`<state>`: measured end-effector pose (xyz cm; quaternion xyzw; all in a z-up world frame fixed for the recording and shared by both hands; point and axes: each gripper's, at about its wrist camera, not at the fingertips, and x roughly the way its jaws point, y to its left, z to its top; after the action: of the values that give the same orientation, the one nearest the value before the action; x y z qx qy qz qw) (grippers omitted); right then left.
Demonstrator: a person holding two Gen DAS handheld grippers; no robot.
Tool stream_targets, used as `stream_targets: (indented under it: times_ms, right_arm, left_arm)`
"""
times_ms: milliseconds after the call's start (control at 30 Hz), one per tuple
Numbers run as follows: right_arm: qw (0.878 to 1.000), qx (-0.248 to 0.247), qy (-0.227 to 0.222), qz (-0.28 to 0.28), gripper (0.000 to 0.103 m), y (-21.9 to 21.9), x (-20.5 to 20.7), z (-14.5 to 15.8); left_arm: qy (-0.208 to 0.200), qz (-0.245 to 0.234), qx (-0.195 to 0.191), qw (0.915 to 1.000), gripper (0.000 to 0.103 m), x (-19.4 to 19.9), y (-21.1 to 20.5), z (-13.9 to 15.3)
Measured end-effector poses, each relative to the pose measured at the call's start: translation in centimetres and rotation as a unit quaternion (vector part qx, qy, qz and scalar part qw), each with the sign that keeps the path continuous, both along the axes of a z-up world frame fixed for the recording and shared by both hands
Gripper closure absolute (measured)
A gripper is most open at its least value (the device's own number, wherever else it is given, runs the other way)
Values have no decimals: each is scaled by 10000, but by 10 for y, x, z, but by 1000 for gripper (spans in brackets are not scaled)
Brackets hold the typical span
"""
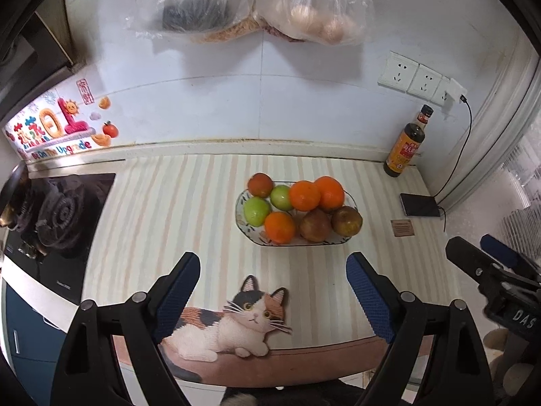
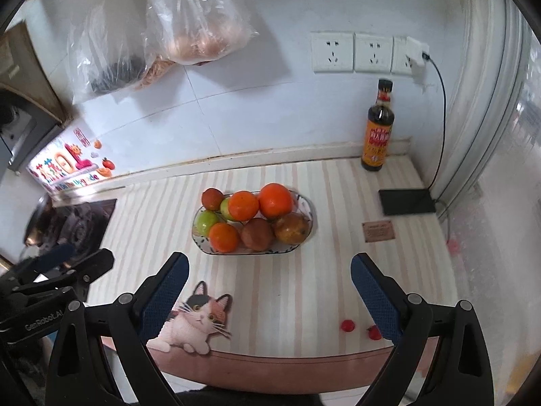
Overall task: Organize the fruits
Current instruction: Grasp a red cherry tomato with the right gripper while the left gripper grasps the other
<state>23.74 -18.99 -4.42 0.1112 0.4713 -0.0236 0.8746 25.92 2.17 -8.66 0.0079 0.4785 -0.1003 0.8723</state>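
A: Hovering above the striped counter (image 1: pixel 203 209), your left claw (image 1: pixel 274 270) and right claw (image 2: pixel 270 270) both hang wide apart, gripping nothing.

B: Where's the fruit?

A: Piled in the oval dish (image 1: pixel 351 199) beyond your claws: oranges (image 1: pixel 304 195), green apples (image 1: pixel 256 210), brownish fruit (image 1: pixel 347 220).

White tiled wall (image 1: pixel 270 101) with sockets (image 2: pixel 355 52), striped countertop (image 1: pixel 189 209), black hob (image 1: pixel 64 213), hanging plastic bags (image 1: pixel 250 3)

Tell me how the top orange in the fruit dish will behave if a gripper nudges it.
The top orange sits piled on other fruit, so it would probably roll off easily. It looks round and smooth, so likely slippery. The shallow dish rim may not stop it.
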Motion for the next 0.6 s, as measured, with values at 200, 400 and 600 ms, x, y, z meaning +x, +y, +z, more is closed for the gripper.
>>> stream_targets:
  times_ms: [200, 400, 600]
  right_arm:
    - [9971, 592, 222, -428, 5, -56, 2, -31]
    - [9863, 805, 1104, -922, 54, -121, -7, -125]
    - [9665, 1127, 1868, -1351, 56, -169, -36, -216]
  left_arm:
    - [10, -106, 281, 9995, 1, 10, -29, -20]
    - [574, -642, 729, 9936, 1, 28, -89, -84]
    - [1431, -1349, 1122, 9740, 1, 28, -160, -164]
